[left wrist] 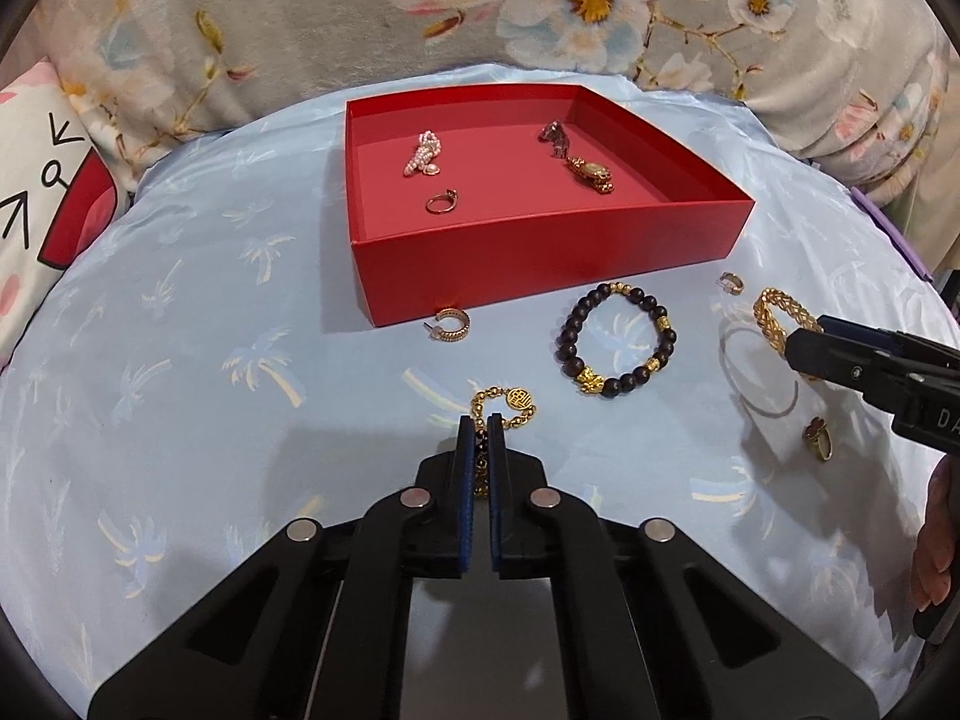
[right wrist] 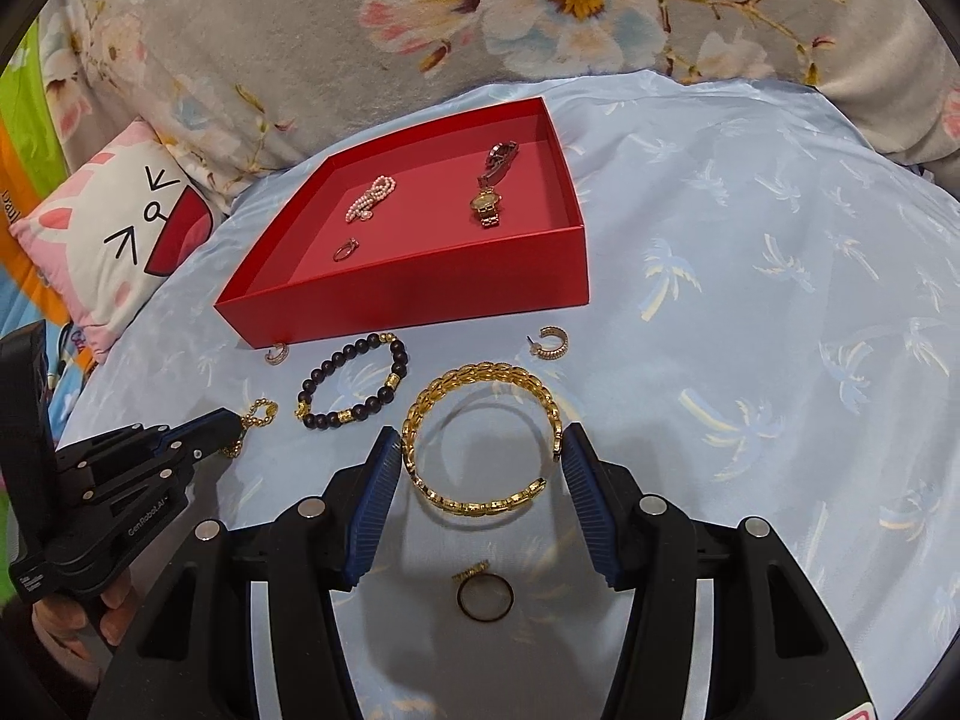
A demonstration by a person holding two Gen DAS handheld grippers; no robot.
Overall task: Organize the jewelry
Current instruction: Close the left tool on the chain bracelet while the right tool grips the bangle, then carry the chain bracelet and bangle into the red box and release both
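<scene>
My left gripper (left wrist: 480,423) is shut on a gold bead chain with a coin charm (left wrist: 515,402), low over the blue cloth; its tip (right wrist: 225,426) also shows at the left of the right wrist view. My right gripper (right wrist: 480,450) is shut on a wide gold link bangle (right wrist: 480,381), both pads touching its sides, and its shadow falls on the cloth below. The open red box (left wrist: 540,252) behind holds a pearl piece (left wrist: 423,153), a ring (left wrist: 442,202) and two watches (left wrist: 591,171).
On the cloth lie a dark bead bracelet (left wrist: 618,339), a hoop earring (left wrist: 447,327), a small earring (left wrist: 732,282) and a ring (right wrist: 485,594) under my right gripper. A cartoon pillow (left wrist: 42,180) sits left and a floral blanket (left wrist: 480,0) lies behind.
</scene>
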